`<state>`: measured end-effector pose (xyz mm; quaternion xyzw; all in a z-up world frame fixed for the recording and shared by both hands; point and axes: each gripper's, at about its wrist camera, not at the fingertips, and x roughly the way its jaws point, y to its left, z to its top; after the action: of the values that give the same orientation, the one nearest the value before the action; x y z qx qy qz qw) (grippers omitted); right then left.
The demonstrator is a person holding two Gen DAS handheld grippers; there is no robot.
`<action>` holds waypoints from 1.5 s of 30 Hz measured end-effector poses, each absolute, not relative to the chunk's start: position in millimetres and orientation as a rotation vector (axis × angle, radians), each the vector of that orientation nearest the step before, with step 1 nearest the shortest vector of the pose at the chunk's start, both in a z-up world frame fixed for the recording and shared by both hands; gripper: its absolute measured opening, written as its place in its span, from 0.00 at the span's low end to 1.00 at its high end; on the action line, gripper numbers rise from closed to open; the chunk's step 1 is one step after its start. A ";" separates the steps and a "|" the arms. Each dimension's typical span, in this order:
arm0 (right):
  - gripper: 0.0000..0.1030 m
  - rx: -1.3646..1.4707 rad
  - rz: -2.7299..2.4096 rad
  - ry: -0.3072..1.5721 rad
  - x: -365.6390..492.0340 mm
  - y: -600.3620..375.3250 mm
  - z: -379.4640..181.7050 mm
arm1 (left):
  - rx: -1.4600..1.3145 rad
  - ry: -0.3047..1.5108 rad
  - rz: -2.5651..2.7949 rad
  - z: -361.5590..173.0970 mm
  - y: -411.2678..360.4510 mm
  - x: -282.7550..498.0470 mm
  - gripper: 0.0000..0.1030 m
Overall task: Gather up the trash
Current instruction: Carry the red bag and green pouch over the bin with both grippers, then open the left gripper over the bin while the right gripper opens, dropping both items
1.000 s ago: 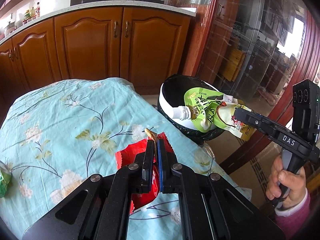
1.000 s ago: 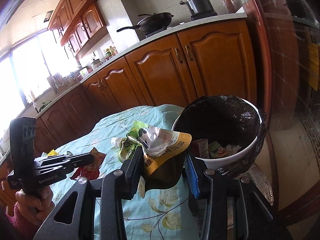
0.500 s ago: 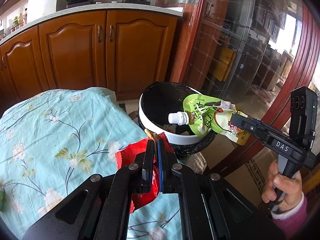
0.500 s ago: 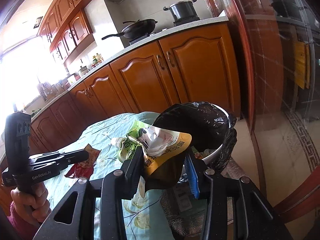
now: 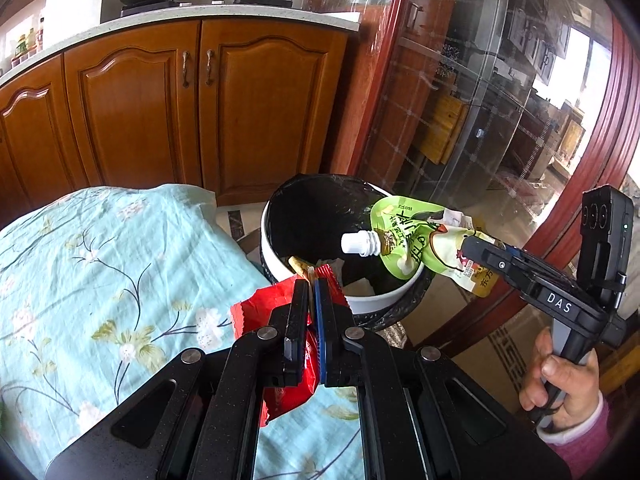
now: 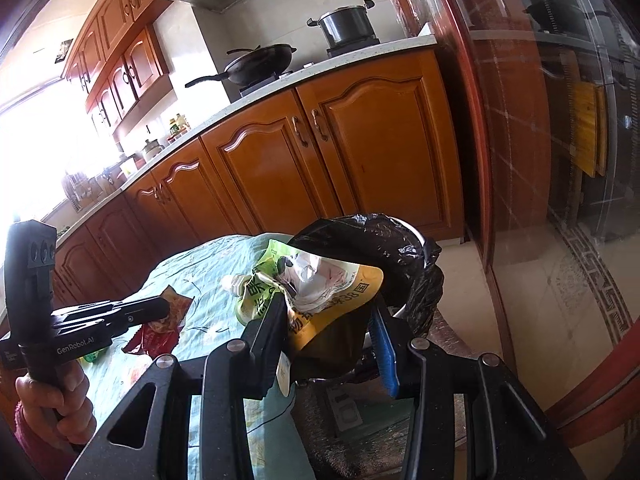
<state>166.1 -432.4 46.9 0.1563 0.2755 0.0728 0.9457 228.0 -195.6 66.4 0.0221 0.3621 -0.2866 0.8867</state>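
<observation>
Trash in both grips, close to the bin (image 5: 384,300). Red wrapper (image 5: 256,312) pinched between the pressed-together fingers of the left gripper (image 5: 312,284), hanging over the tablecloth (image 5: 100,272) just short of the bin's near rim, a tan scrap (image 5: 298,265) poking out at the fingertips. Green spouted pouch (image 5: 404,240) clamped by its yellow bottom end in the right gripper (image 5: 466,250), held out over the bin's far rim, white cap (image 5: 352,243) pointing across the black-lined opening. Same pouch (image 6: 320,280) in the right wrist view, crumpled between jaws set partly apart, pads pressing its sides; black liner (image 6: 400,248) bunched just beyond it. More rubbish already lying inside the bin.

Judged step: carry to the bin nearly done, release not yet made.

Risks from here:
- Red wrapper not yet past the bin's rim; opening the left jaws now likely to drop it on the tablecloth or down the gap beside the bin.
- Light, flat wrapper prone to flutter or cling to a pad on release; may land on the rim and slide out.
- Pouch sitting over the bin's far edge, its heavy capped end inward; probably tips in, but a release too far out could send it to the floor (image 6: 560,280) beyond the bin.
- Both grippers converging over the bin; possible knock between them, or a snag on the loose liner.
- Small green item (image 6: 93,356) left on the tablecloth, well away from the bin; easy to overlook.
</observation>
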 end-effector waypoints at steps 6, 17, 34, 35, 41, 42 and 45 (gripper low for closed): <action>0.40 0.291 0.117 0.571 174.9 -437.1 51.0 | 0.048 0.741 -0.609 73.5 -208.3 243.5 0.03; 0.40 0.143 0.047 0.594 200.4 -437.5 63.2 | 0.061 0.768 -0.632 69.6 -241.3 276.5 0.03; 0.40 -0.072 0.034 0.710 248.2 -418.3 50.8 | 0.103 0.842 -0.620 45.4 -276.7 308.7 0.03; 0.40 -0.077 0.038 0.718 250.6 -417.7 49.9 | 0.107 0.844 -0.618 44.1 -278.0 309.3 0.03; 0.40 -0.098 0.056 0.752 260.8 -416.4 43.1 | 0.115 0.867 -0.615 36.2 -284.8 316.0 0.03; 0.40 -0.097 0.057 0.755 261.9 -416.8 42.2 | 0.115 0.870 -0.614 34.9 -285.0 316.6 0.03; 0.40 -0.091 0.063 0.762 265.1 -417.6 40.9 | 0.116 0.882 -0.614 31.0 -286.0 318.5 0.03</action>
<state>265.1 -417.6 40.9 -0.0443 0.3717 0.0309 0.9268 318.5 -286.0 31.1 0.0550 0.4197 -0.2924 0.8575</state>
